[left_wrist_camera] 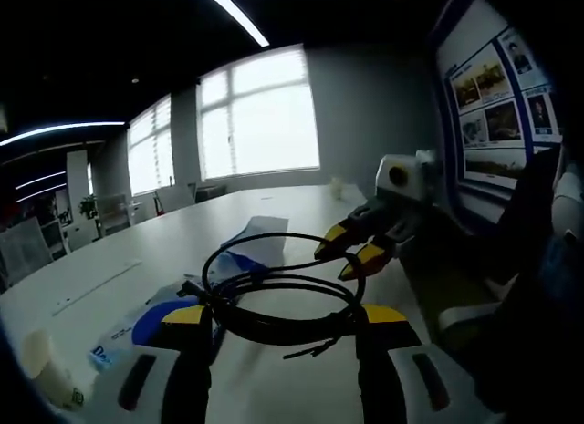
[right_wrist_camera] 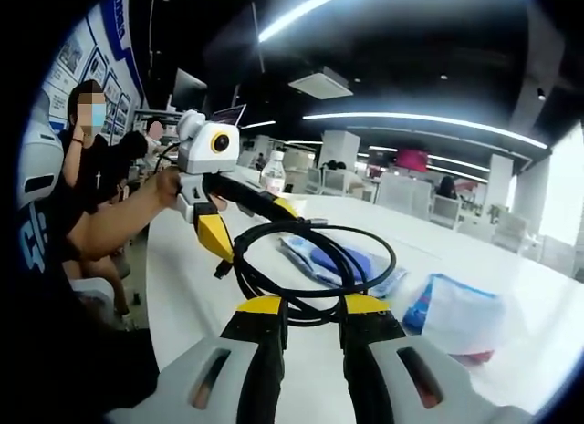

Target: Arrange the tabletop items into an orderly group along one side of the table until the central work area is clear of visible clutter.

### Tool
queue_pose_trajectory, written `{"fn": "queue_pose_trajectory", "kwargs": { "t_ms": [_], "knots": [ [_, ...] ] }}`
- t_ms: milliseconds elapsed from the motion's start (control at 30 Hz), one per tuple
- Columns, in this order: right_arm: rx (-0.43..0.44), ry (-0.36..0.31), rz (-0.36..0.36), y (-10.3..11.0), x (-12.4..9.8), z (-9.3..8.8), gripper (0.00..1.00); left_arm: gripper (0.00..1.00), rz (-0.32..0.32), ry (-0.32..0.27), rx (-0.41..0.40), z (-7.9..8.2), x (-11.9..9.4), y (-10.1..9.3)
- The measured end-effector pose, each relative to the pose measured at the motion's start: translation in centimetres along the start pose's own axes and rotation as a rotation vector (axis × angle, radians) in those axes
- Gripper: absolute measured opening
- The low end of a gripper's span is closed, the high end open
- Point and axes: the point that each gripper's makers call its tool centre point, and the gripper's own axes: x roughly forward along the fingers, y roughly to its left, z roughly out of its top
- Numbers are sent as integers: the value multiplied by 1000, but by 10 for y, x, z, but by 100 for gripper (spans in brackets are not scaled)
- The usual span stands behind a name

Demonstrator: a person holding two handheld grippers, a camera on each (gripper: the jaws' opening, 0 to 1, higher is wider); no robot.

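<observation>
- Left claw (left_wrist_camera: 285, 316): yellow-tipped black jaws set apart, one on each side of the coiled black cable (left_wrist_camera: 274, 301); contact with the jaws cannot be confirmed.
- Coiled black cable: loop sits between the left claw tips, above the white surface (left_wrist_camera: 182, 246), near its edge.
- Right claw (left_wrist_camera: 349, 252), seen in the left gripper view: yellow tips close together, touching or just beside the far side of the cable loop.
- Right gripper view: right claw (right_wrist_camera: 312, 305) jaws narrowly parted with the cable coil (right_wrist_camera: 310, 260) at the tips; firm grip cannot be told.
- Left claw (right_wrist_camera: 219, 234) in the right gripper view: held by a person's hand (right_wrist_camera: 169, 189), yellow jaw at the coil's left rim.
- Blue-and-white plastic pouch (left_wrist_camera: 242, 246): flat on the surface behind the coil.
- Clear plastic water bottle (right_wrist_camera: 273, 175): upright, farther back on the surface.
- Crumpled blue-and-white plastic bag (right_wrist_camera: 461, 319): right of the coil, apart from it.
</observation>
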Motion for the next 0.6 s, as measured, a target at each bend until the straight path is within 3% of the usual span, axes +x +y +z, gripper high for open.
{"fn": "queue_pose_trajectory", "kwargs": {
  "t_ms": [600],
  "knots": [
    [-2,15,-59,-18,-24,-5,20,62,-50,-13,2,8,27,-11]
  ]
}}
